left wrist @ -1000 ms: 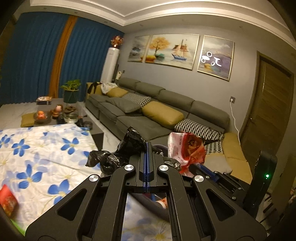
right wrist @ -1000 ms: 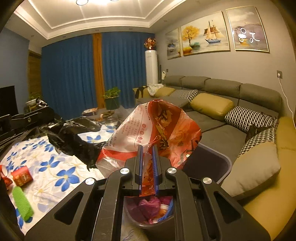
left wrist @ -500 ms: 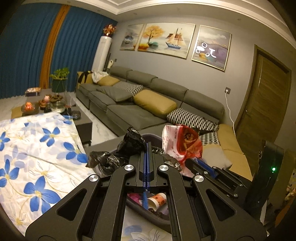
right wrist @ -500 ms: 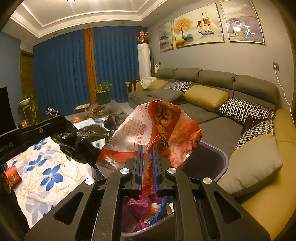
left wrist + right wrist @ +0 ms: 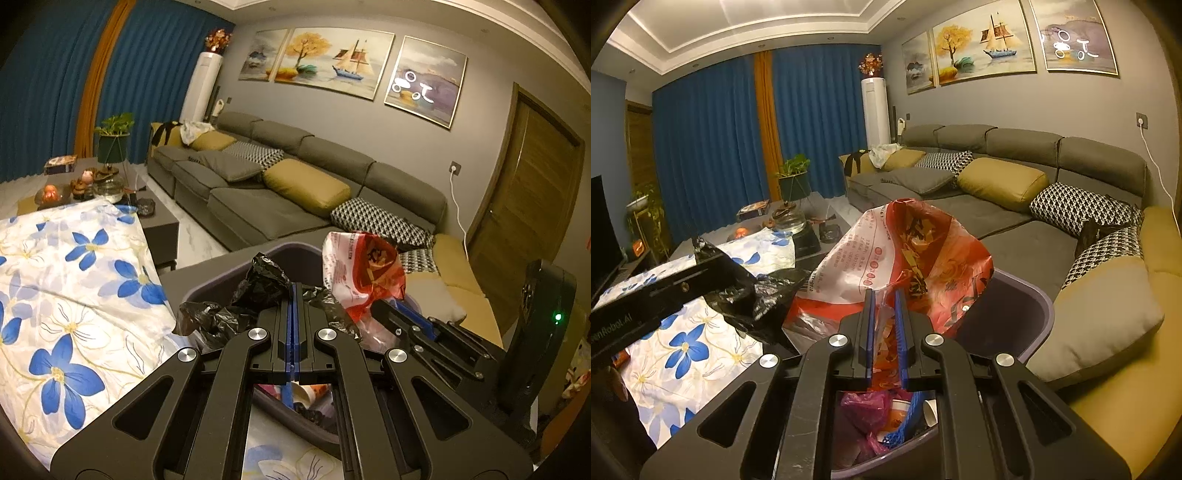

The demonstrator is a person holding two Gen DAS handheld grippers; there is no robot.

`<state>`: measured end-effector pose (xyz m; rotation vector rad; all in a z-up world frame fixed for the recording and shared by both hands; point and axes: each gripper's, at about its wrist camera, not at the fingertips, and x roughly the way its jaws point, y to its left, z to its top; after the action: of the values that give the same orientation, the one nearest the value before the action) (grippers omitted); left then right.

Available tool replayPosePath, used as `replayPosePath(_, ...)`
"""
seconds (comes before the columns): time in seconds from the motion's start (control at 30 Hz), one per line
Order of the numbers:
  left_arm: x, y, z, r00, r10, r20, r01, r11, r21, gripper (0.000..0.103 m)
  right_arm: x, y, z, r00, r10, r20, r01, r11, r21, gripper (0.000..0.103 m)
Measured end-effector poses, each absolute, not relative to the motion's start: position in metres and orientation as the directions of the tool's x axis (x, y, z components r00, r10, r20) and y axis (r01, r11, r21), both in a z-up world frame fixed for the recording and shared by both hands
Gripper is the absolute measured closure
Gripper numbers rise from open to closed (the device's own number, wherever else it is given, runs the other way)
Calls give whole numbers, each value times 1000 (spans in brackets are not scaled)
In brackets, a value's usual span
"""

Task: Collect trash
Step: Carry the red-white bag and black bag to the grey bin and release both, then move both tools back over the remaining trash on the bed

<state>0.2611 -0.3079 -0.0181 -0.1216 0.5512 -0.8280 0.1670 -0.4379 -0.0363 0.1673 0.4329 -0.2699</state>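
We hold the black bag (image 5: 258,291) in our clenched left hand-held gripper (image 5: 294,325) and the red bag (image 5: 916,258) in the right hand-held gripper (image 5: 884,332), both over the bin (image 5: 1030,306) to drop them in.

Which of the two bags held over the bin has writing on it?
The red bag in the right hand-held gripper; the left hand-held gripper's black bag is plain.

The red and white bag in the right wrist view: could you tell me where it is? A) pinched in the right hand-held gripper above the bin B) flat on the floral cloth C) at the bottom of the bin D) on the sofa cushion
A: the right hand-held gripper pinches the red and white bag above the bin.
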Motion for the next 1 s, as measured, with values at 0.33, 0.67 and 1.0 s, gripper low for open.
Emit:
replayPosePath(0.33,266,-307,-29,530,-717,-452,639,689,-343,54,164,-446,-38,867,-229,-443,309,944,118,74)
replayPosePath(0.67,239,-257,-15,701,-581,-413,521,813,-260,15,132,-437,-28,893,-244,-379,319,936,147,24)
replayPosePath(1.0,185,-163,-6,837,-376,-397,324,926,-193,13,103,-382,-22,929,-169,-328,225,964,141,15)
